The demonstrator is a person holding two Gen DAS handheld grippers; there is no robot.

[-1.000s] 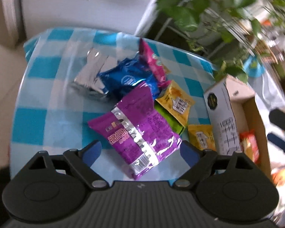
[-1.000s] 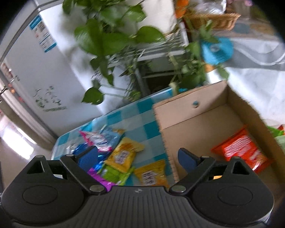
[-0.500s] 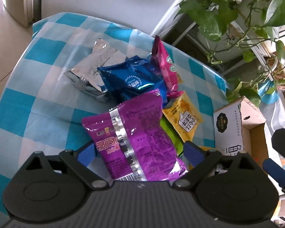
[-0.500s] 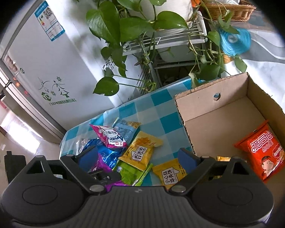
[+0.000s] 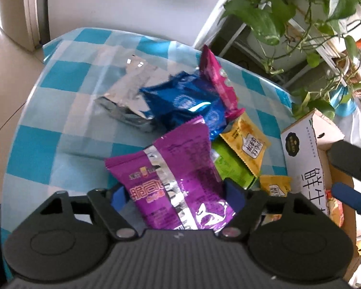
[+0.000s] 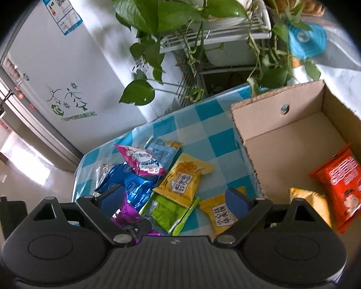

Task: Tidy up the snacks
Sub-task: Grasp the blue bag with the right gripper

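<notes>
A purple snack bag lies on the blue-checked tablecloth, its near end between the pads of my left gripper. The jaws are closing and both pads touch the bag's sides. Behind it sit a blue bag, a silver bag, a pink bag, a yellow bag and a green bag. My right gripper hangs open above the green bag, holding nothing. To its right is the cardboard box, with an orange-red bag inside.
A white fridge stands behind the table, and a leafy plant on a wire rack hangs over the far edge. The table's rounded edge drops to the floor at left. A small yellow bag lies beside the box.
My left gripper has closed in over the purple bag and its jaws have narrowed onto it. The right gripper shifted a little, so more of the snack pile shows.
</notes>
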